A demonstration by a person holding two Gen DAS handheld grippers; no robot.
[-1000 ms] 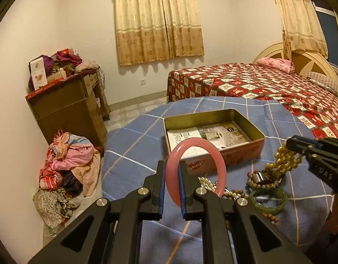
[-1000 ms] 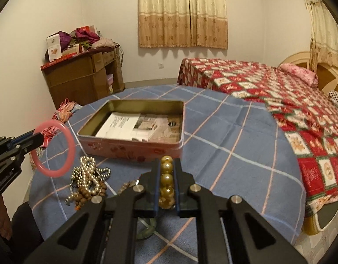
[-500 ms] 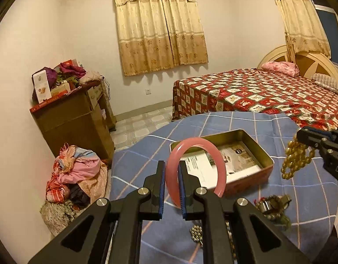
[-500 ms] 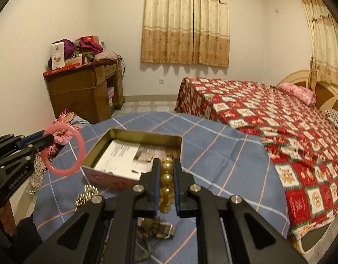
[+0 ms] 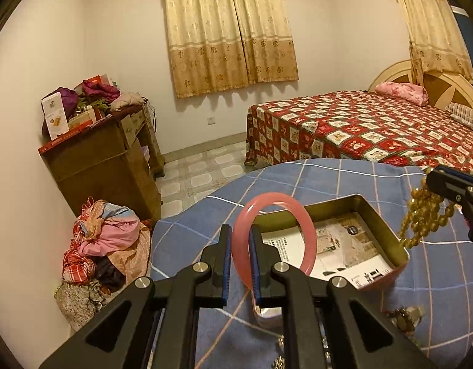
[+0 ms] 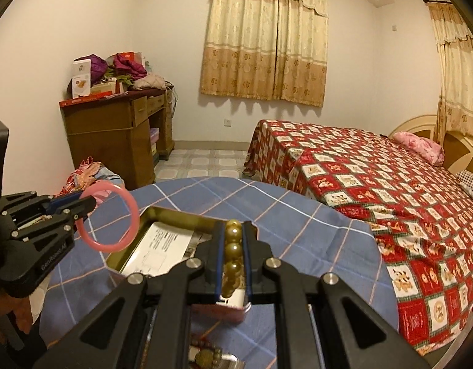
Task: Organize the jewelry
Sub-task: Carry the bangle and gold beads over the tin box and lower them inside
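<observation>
My left gripper [image 5: 240, 240] is shut on a pink bangle [image 5: 307, 230], held upright above the near left corner of an open tin box [image 5: 387, 233]; the bangle also shows in the right wrist view [image 6: 125, 203]. My right gripper [image 6: 234, 230] is shut on a strand of golden-brown beads [image 6: 233, 249], raised above the tin box [image 6: 162, 215]. In the left wrist view the beads [image 5: 421, 218] hang from the right gripper over the box's right side. The box is lined with printed paper [image 5: 344, 252].
The box sits on a round table with a blue checked cloth [image 5: 328, 175]. More jewelry [image 5: 402, 316] lies on the cloth near me. A bed with a red quilt [image 6: 374, 184] stands behind right, a wooden desk [image 6: 113, 135] and a clothes pile [image 5: 107, 246] at left.
Both grippers have risen and moved forward over the tin box with the bangle and the beads. The loose jewelry on the cloth has dropped toward the bottom edge of the views.
</observation>
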